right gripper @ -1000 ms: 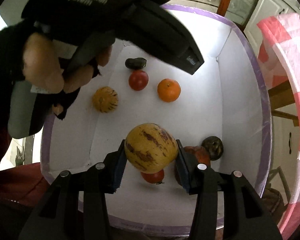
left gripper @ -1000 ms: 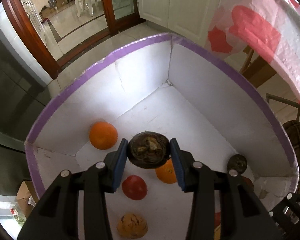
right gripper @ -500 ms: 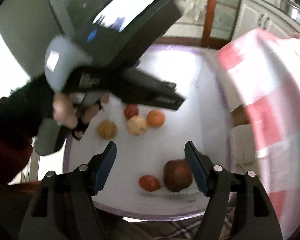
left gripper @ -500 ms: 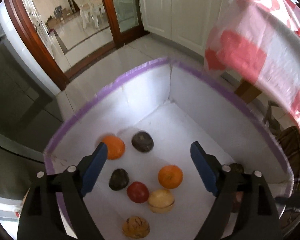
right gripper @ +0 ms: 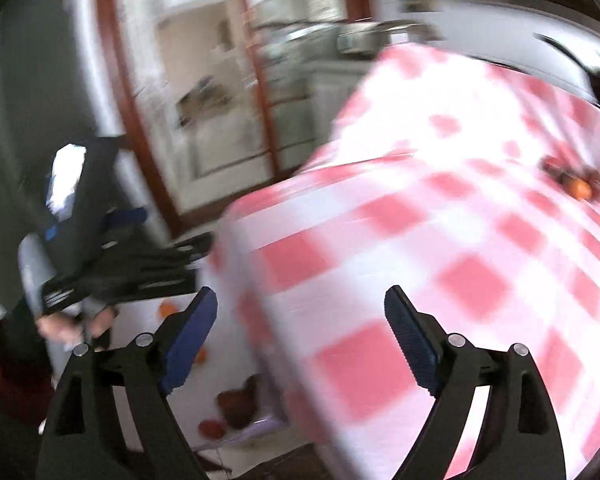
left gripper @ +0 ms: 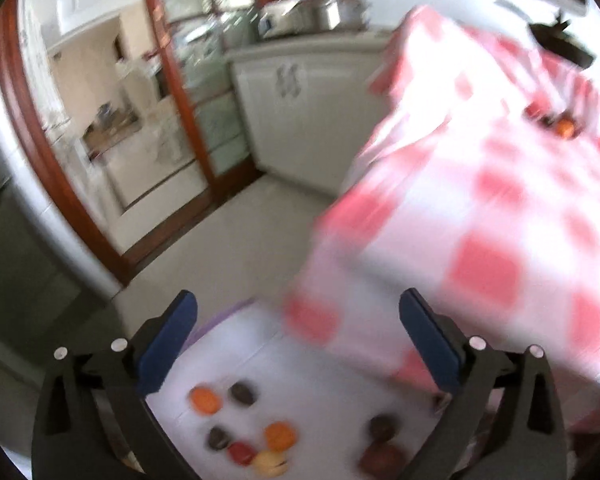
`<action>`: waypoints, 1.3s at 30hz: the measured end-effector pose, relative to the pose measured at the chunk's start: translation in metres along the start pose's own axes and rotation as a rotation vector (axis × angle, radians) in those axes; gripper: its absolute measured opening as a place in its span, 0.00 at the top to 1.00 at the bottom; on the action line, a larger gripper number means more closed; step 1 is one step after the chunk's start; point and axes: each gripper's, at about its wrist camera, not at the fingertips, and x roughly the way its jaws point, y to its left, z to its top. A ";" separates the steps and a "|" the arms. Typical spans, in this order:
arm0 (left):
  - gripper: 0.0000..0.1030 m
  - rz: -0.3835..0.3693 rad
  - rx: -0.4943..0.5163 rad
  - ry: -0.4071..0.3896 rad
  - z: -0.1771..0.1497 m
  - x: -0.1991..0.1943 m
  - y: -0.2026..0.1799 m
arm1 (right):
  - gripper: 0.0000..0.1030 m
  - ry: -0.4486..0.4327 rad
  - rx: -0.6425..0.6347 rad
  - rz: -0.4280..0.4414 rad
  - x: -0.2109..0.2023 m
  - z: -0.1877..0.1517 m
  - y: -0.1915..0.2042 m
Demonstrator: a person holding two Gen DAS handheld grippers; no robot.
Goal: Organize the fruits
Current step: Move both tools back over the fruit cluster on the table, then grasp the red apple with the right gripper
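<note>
Two wrist cams, both pretty blurry.

Left wrist view: left gripper [left gripper: 298,336] spread wide, blue pads [left gripper: 168,344] far apart, nothing between. Down at 6 o'clock, white box [left gripper: 340,376] w/ purple rim, fruit scattered on its floor. Orange [left gripper: 205,399] at approx 7 o'clock in the box, dark round fruit [left gripper: 243,393] just beside it on the right. Lower down, another dark one [left gripper: 219,438], a second orange [left gripper: 280,435], a red fruit [left gripper: 241,452] and a pale yellow fruit [left gripper: 269,461] all bunched close, some touching, can't tell exactly which. Off at 5 o'clock, small dark fruit [left gripper: 383,428] sitting above a bigger brownish-red fruit [left gripper: 382,458]. Pink-and-white checked tablecloth [left gripper: 480,216] filling 1 to 4 o'clock, overhanging the box's right side. More fruit on the tabletop [left gripper: 562,126] at 2 o'clock, too smeared to ID beyond an orange blob.

Right wrist view: right gripper [right gripper: 300,332] also gaping, holding nothing. Same checked cloth [right gripper: 440,240] covering most of the right half. Tabletop fruit cluster [right gripper: 578,184] at 2 o'clock. Other gripper [right gripper: 140,258] w/ its hand [right gripper: 74,326] at 9 o'clock, hovering above the box. Box floor [right gripper: 228,364] peeking out at 7 o'clock w/ brownish fruit [right gripper: 238,402] and a red one [right gripper: 211,428] just below-left of it.
</note>
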 end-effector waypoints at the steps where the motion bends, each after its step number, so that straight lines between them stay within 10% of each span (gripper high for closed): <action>1: 0.02 -0.035 0.004 -0.017 0.009 -0.004 -0.013 | 0.17 -0.023 0.045 -0.037 -0.007 0.002 -0.019; 6: 0.02 -0.265 0.065 -0.036 0.053 -0.002 -0.103 | 0.16 -0.075 0.238 -0.188 -0.029 -0.004 -0.102; 19: 0.02 -0.464 0.116 0.022 0.142 0.083 -0.288 | 0.16 -0.109 0.605 -0.417 -0.047 -0.017 -0.290; 39: 0.02 -0.500 -0.107 0.100 0.165 0.147 -0.286 | 0.16 -0.094 0.789 -0.542 0.056 0.074 -0.434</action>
